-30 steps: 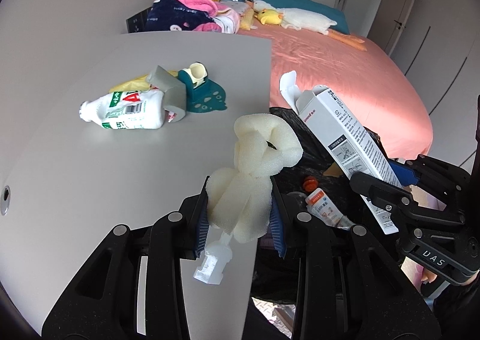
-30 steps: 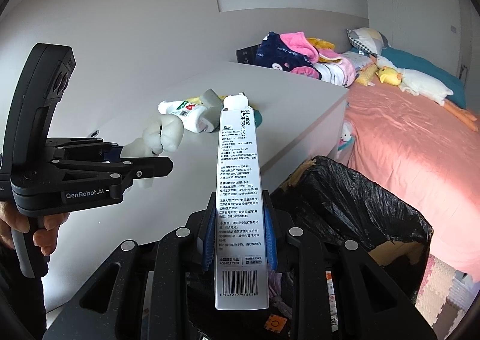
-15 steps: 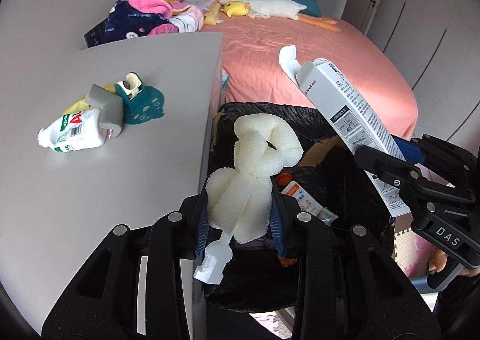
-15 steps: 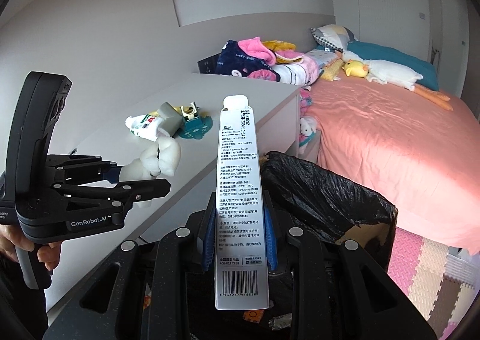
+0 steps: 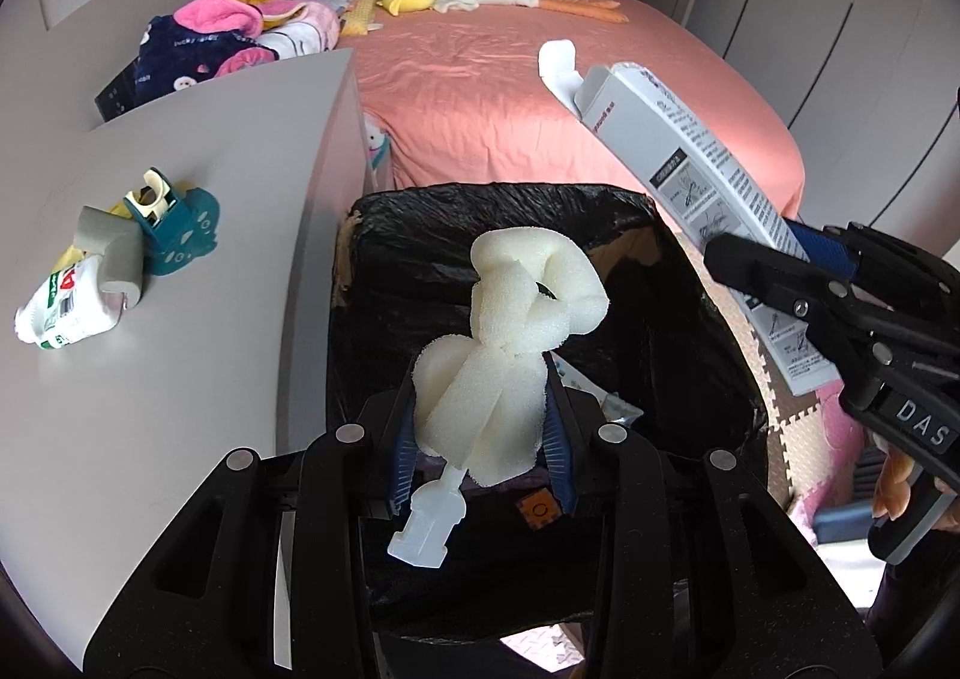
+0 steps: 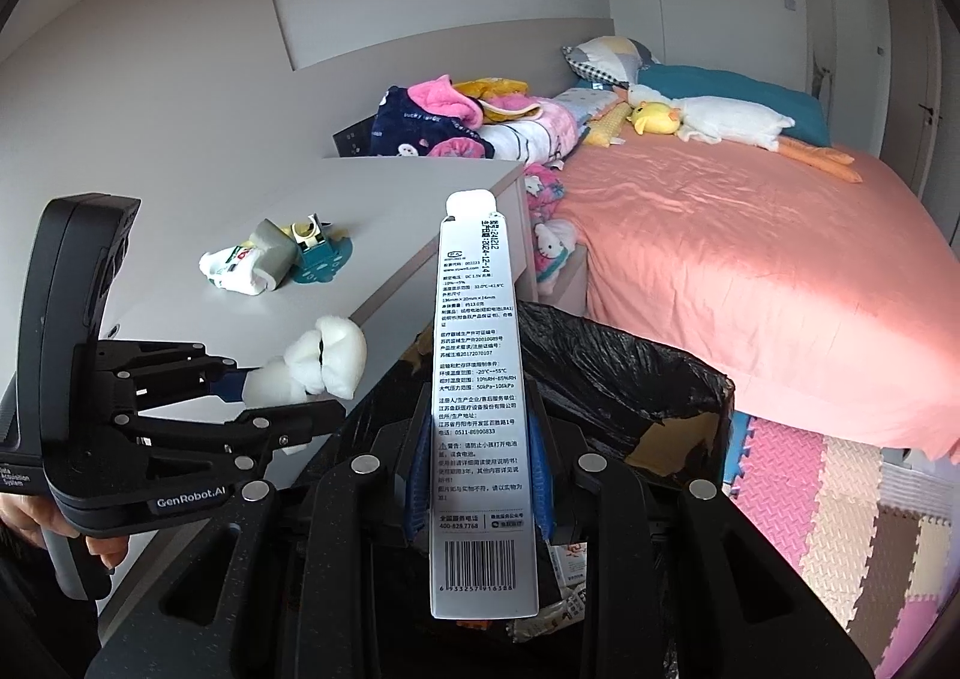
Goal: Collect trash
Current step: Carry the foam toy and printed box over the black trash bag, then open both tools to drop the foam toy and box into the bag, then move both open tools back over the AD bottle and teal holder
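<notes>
Hovering over the bin [image 5: 708, 283], left tongs [image 5: 483, 427] clamp foam [image 5: 516, 331]; right tongs [image 6: 477, 475] clamp box [image 6: 477, 379]; bottle [image 5: 66, 301] upper left awaits.

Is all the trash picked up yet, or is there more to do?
Not yet. Some wrappers already lie inside the black-lined trash bin. Right now the left gripper is shut on a white foam piece above the bin, and the right gripper is shut on a long white box; neither has been dropped. A crushed carton and other bits wait on the grey tabletop.
</notes>
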A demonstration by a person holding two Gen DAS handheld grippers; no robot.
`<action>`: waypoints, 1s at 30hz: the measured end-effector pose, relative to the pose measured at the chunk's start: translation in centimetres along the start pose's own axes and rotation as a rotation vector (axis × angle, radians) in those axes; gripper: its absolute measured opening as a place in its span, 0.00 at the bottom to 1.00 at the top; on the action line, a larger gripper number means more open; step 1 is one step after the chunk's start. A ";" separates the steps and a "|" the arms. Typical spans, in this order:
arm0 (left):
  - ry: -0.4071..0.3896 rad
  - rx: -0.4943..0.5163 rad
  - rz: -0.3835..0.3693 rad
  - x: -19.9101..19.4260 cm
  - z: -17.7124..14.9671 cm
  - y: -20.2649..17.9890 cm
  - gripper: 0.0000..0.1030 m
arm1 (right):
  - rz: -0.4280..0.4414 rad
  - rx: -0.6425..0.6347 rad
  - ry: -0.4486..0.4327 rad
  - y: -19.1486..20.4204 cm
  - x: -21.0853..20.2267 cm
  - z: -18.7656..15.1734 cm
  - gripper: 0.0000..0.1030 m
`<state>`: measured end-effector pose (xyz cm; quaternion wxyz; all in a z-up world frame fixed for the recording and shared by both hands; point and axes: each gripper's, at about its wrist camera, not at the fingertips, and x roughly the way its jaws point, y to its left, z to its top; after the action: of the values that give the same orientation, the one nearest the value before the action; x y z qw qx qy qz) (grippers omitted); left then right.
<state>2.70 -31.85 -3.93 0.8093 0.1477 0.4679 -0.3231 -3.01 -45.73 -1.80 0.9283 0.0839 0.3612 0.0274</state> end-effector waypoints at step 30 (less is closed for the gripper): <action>-0.013 -0.124 0.122 -1.3 -2.2 6.5 0.94 | -0.007 0.010 -0.008 2.6 2.3 0.9 0.86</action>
<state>5.05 -25.29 -4.34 0.8381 0.1234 0.4717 -0.2446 -0.67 -43.05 -2.23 0.9294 0.0873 0.3579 0.0219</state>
